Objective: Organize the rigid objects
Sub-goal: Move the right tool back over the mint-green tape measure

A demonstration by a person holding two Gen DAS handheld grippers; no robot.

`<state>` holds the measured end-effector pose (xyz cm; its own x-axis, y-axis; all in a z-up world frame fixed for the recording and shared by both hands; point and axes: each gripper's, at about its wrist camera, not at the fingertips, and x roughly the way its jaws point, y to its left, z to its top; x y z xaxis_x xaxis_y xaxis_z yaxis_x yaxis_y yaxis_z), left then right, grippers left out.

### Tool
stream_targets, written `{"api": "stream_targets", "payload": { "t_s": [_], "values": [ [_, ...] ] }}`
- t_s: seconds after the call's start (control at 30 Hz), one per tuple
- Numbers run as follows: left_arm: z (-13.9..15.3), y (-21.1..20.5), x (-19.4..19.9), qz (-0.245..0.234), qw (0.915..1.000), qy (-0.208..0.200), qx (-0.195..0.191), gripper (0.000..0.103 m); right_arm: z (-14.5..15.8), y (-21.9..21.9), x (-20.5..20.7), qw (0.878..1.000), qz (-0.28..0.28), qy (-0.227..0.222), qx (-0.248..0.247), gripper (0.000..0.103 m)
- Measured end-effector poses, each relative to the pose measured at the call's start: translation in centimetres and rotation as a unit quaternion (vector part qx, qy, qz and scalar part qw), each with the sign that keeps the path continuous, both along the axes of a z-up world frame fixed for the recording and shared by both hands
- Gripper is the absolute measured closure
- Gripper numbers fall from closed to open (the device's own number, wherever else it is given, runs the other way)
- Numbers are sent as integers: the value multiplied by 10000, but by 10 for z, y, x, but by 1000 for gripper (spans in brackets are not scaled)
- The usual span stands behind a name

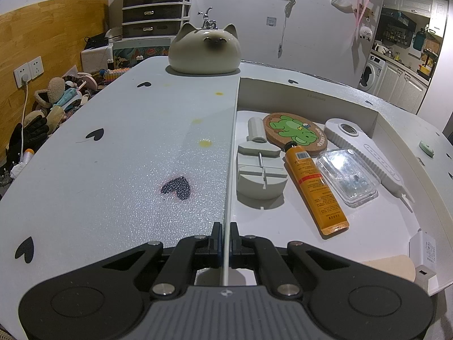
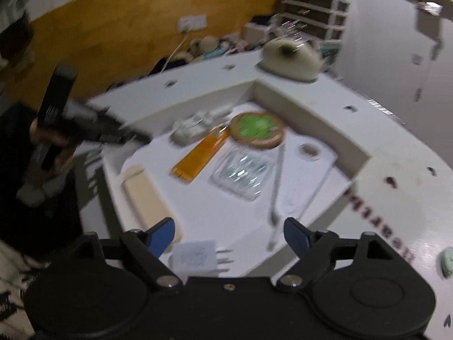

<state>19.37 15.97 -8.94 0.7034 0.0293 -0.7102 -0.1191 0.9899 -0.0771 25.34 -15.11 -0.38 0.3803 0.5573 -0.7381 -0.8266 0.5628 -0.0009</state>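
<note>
Box wall [image 1: 230, 153], thin and stiff, sits pinched in the closed left gripper [image 1: 225, 231]; right gripper [image 2: 229, 233] gapes empty above it.

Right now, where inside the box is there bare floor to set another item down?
Bare floor lies near the box front, between the orange tube and white adapter. Crowded toward the back: gray tool, frog coaster, clear case.
</note>
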Motion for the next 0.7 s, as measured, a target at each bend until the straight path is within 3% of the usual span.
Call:
{"api": "stream_targets", "payload": {
  "t_s": [0.17,0.2,0.27,0.37,0.57,0.7],
  "values": [
    [0,0,0,1,10000,-1,-1,100,8,-33,23,9930,-1076,-357,325,5],
    [0,0,0,2,10000,-1,0,100,8,-33,23,9930,-1076,-357,325,4],
    [0,0,0,1,10000,1,2,100,6,-53,35,9845,-1628,-487,445,2],
    [0,0,0,-1,10000,1,1,100,3,-66,43,9775,-1969,-535,536,0],
    [0,0,0,-2,10000,2,4,100,-17,-112,63,9480,-3063,-617,604,0],
    [0,0,0,1,10000,1,1,100,-42,-143,83,9215,-3813,-562,483,0]
  ]
}}
